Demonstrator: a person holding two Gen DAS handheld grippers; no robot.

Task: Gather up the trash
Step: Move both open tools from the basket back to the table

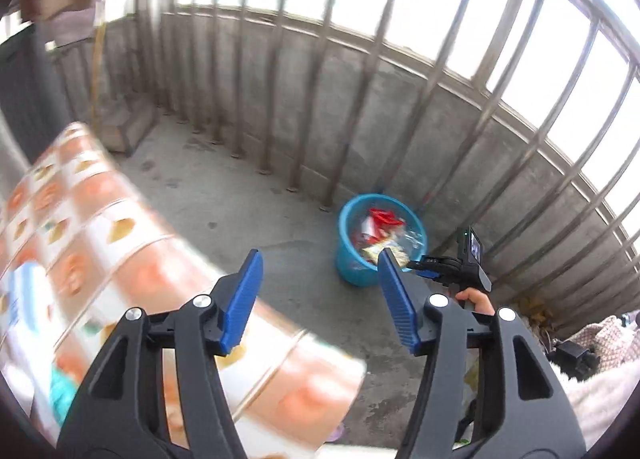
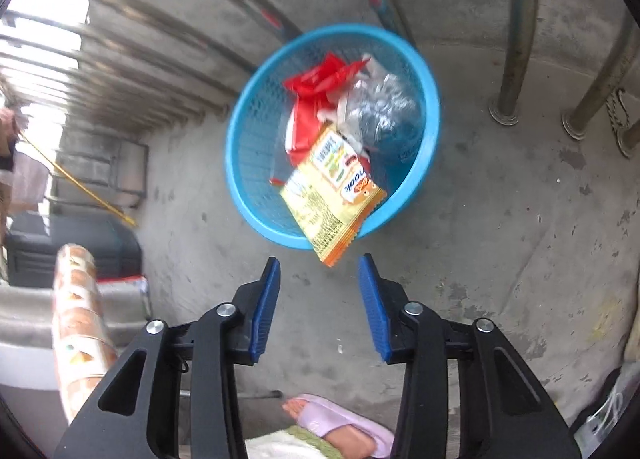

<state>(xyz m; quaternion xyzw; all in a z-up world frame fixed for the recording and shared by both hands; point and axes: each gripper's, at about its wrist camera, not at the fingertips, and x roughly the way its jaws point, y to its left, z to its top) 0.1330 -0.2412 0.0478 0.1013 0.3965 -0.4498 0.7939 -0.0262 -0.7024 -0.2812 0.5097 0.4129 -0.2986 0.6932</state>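
A blue mesh basket (image 2: pixel 420 179) stands on the concrete floor by the railing and also shows in the left wrist view (image 1: pixel 352 271). It holds a red plastic bag (image 2: pixel 316 87) and a clear crumpled bag (image 2: pixel 384 111). A yellow snack packet (image 2: pixel 332 199) hangs over the basket's near rim, free of the fingers. My right gripper (image 2: pixel 319 299) is open and empty just above and before the basket; it also shows in the left wrist view (image 1: pixel 448 263). My left gripper (image 1: pixel 320 299) is open and empty, held above the table edge.
A table with an orange patterned cloth (image 1: pixel 120 259) fills the left. Metal railing posts (image 2: pixel 508 59) and a concrete wall (image 1: pixel 360 107) stand behind the basket. My foot in a lilac slipper (image 2: pixel 344 427) is below. A dark box (image 2: pixel 72 247) sits at left.
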